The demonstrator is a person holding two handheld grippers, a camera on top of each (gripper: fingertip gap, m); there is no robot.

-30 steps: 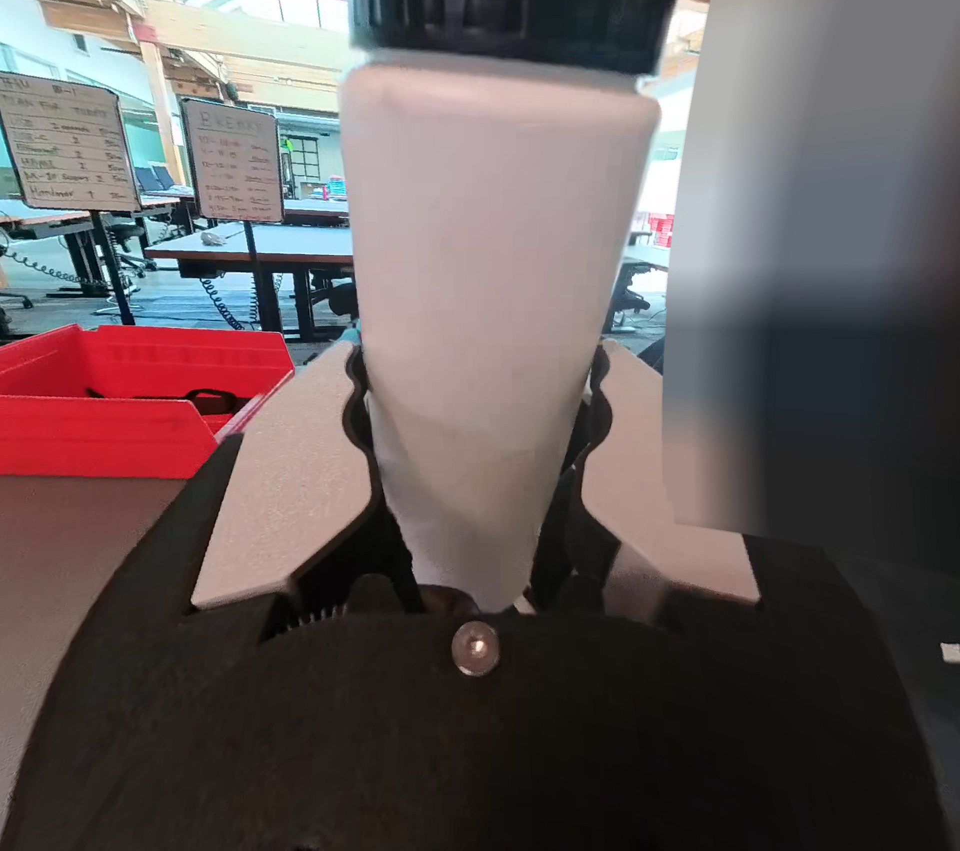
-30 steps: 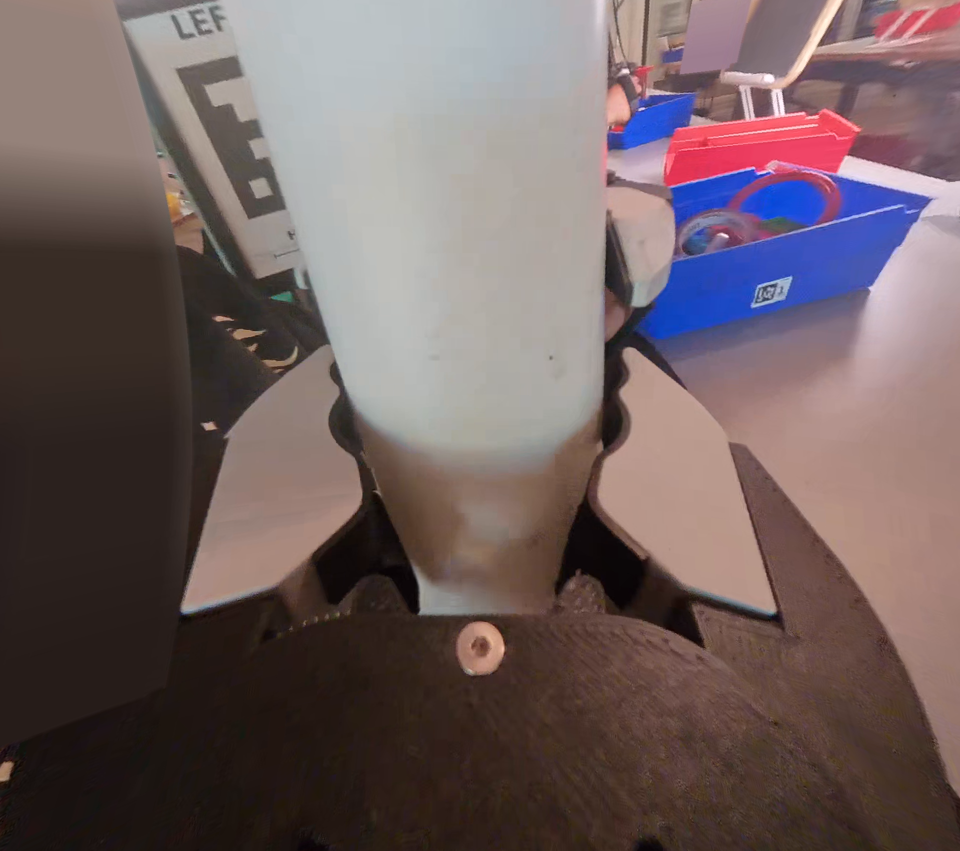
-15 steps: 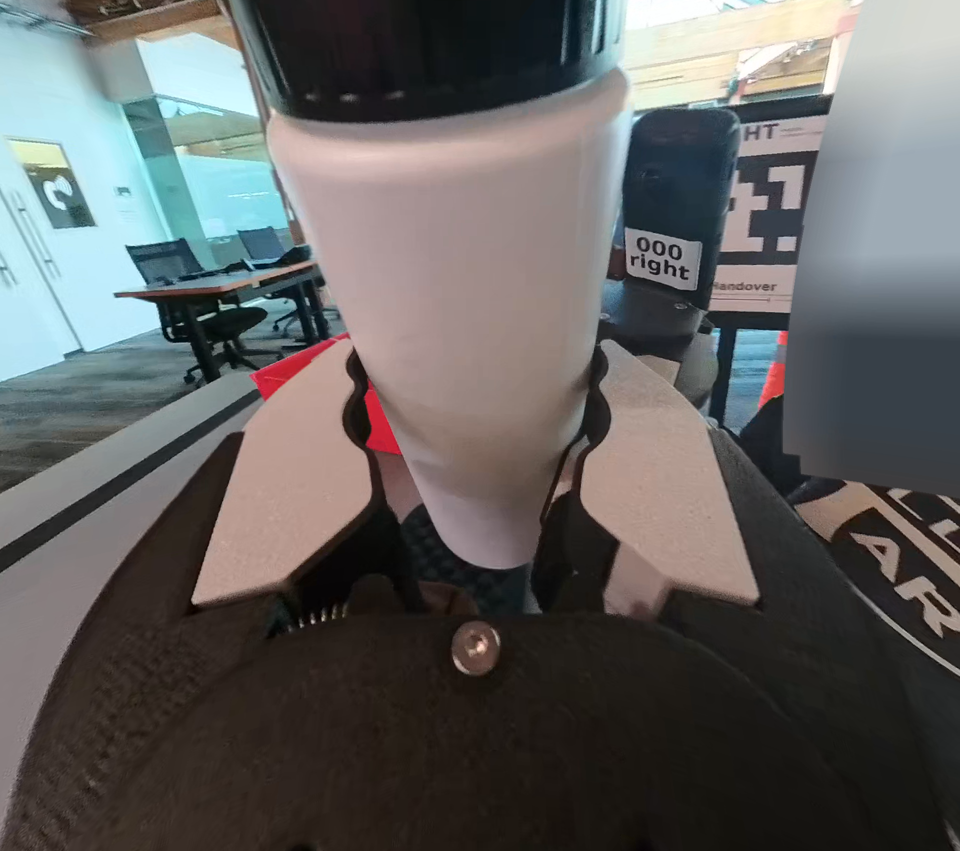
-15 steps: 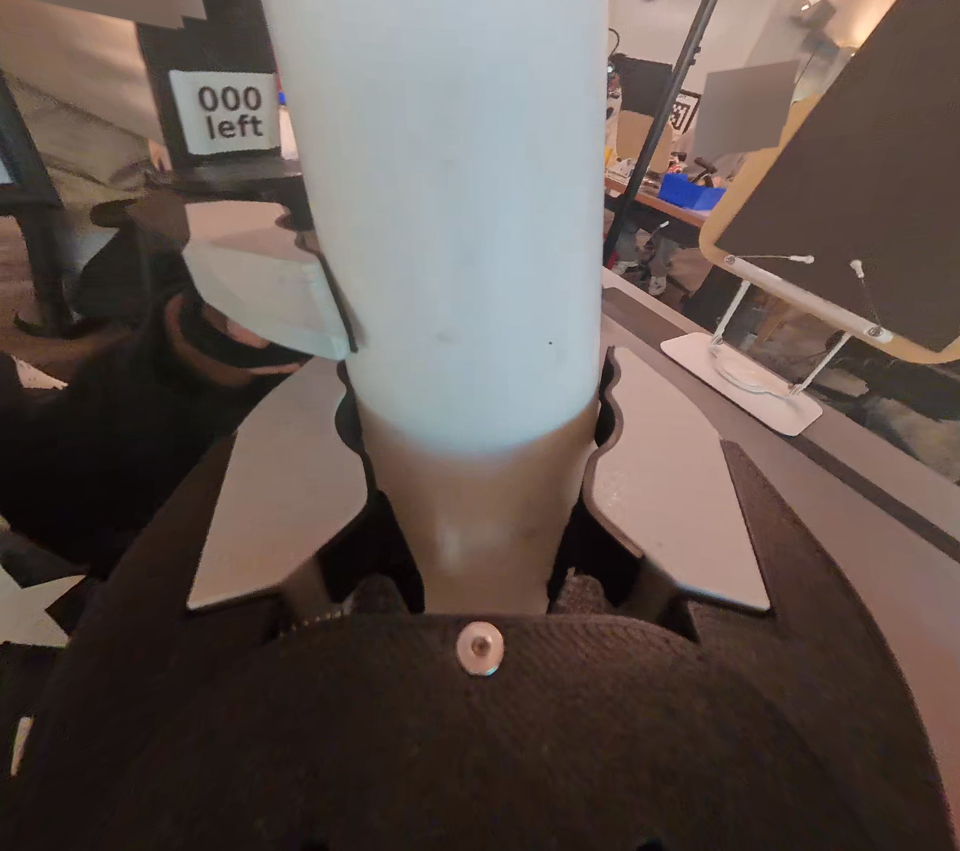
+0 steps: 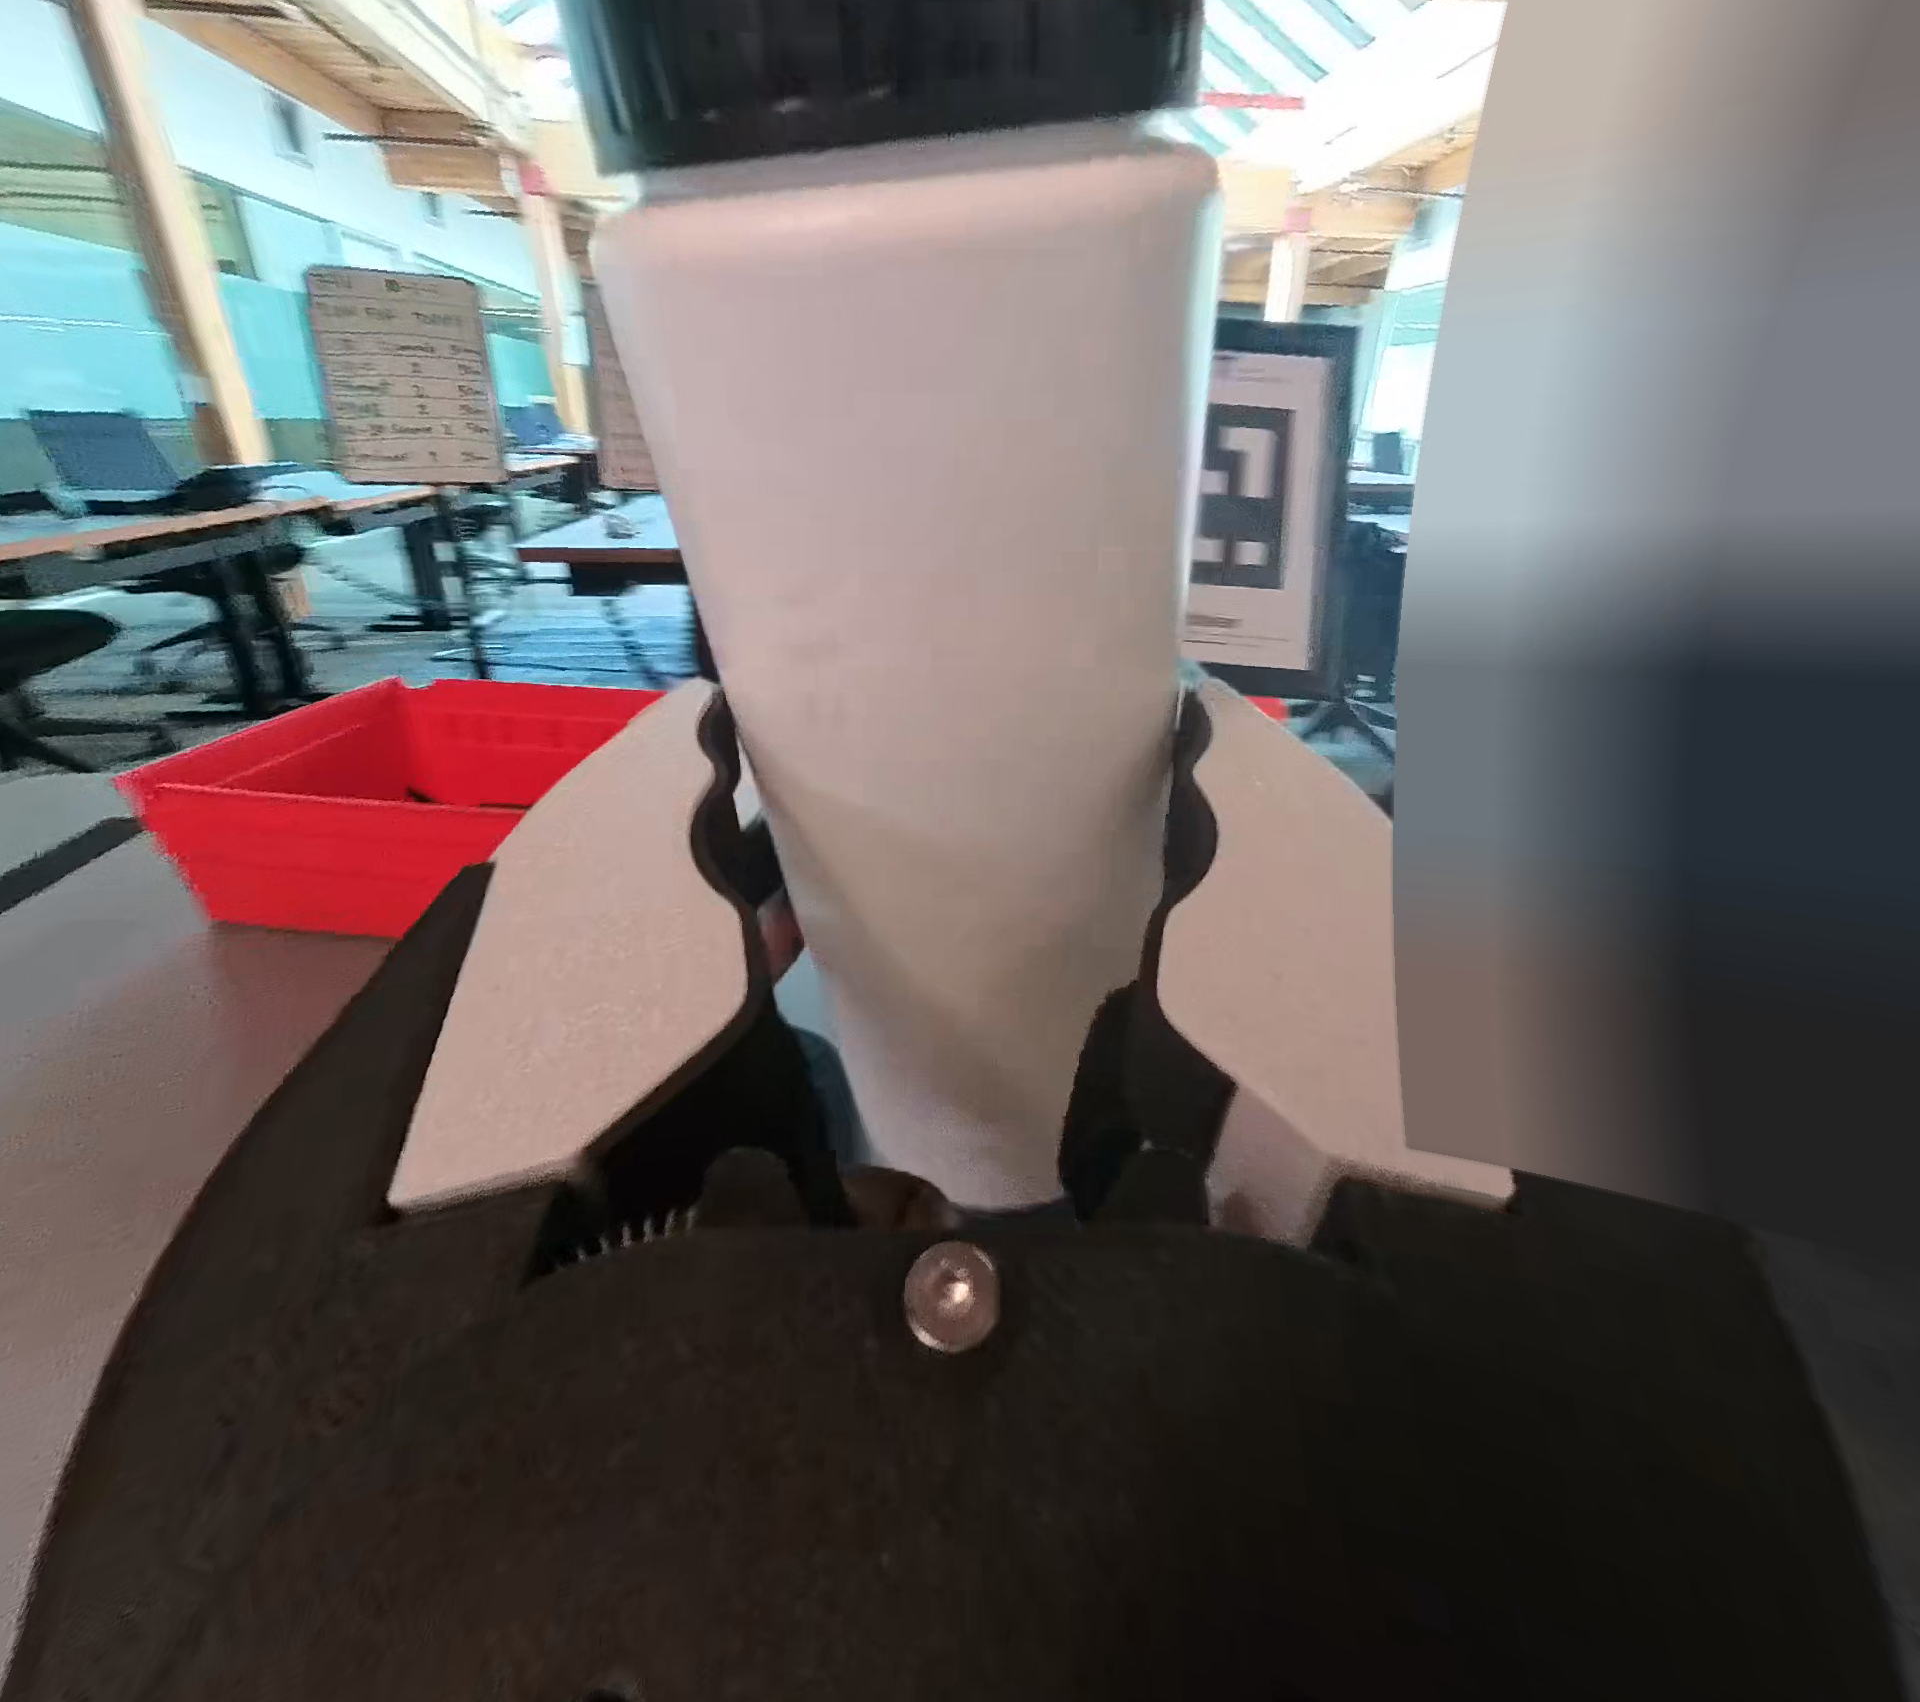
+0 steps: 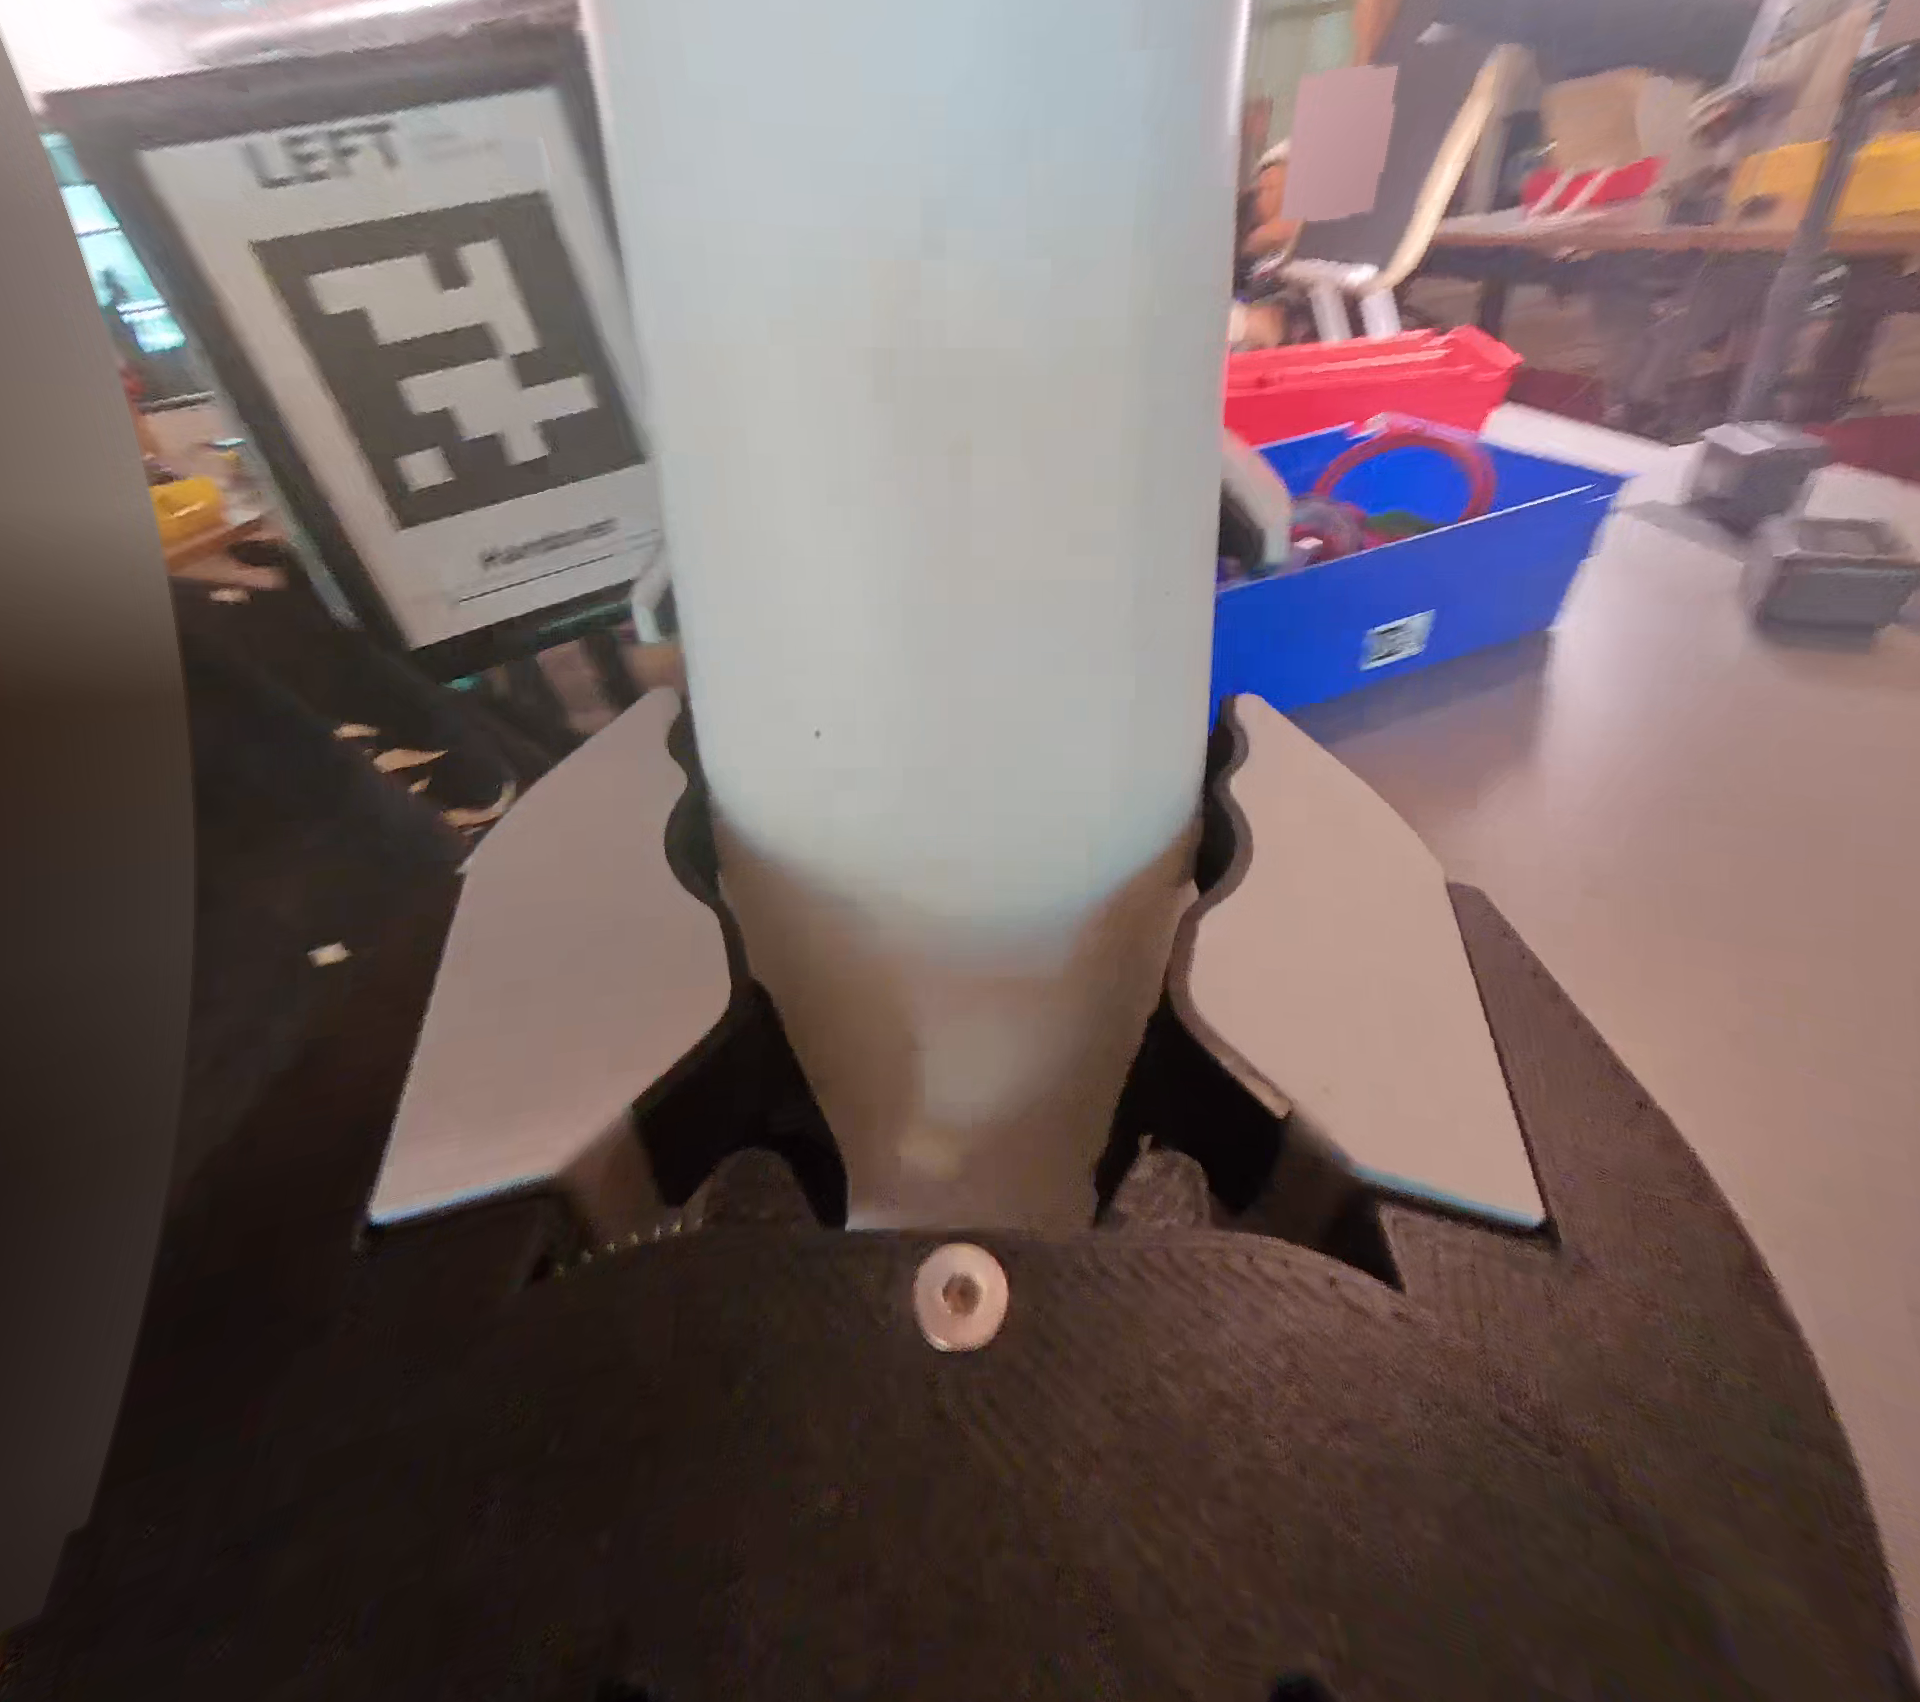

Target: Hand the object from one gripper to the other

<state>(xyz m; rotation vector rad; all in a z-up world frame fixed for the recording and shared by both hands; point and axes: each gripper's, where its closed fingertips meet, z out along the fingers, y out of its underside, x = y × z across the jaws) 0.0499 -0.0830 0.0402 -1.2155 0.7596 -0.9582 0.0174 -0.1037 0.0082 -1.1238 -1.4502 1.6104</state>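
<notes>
A white bottle [image 5: 925, 530] with a black screw cap [image 5: 894, 0] stands upright between the fingers of my left gripper [image 5: 951, 717], which is shut on its body. In the right wrist view the same bottle [image 6: 925, 322] fills the middle, and its bare steel base [image 6: 956, 1008] sits low between the jaws. My right gripper [image 6: 951, 717] is shut on the bottle near that base. A grey finger of the left gripper [image 6: 1252, 504] peeks out from behind the bottle's right side. The bottle is held in the air above the table.
A red bin [image 5: 343, 811] sits on the grey table [image 5: 156, 1081] to the left. A blue bin [image 6: 1455, 603] of coloured rings, a red bin [image 6: 1361, 385] and black boxes [image 6: 1829, 572] are on the table [image 6: 1610, 821] at right. Marker boards [image 6: 416, 364] stand behind. Only a small space, under 4 cm, lies between the two pairs of fingers.
Both grippers have kept their hold on the bottle. The pair swung round with it: half a second ago the views faced other parts of the room, now they face the bins again.
</notes>
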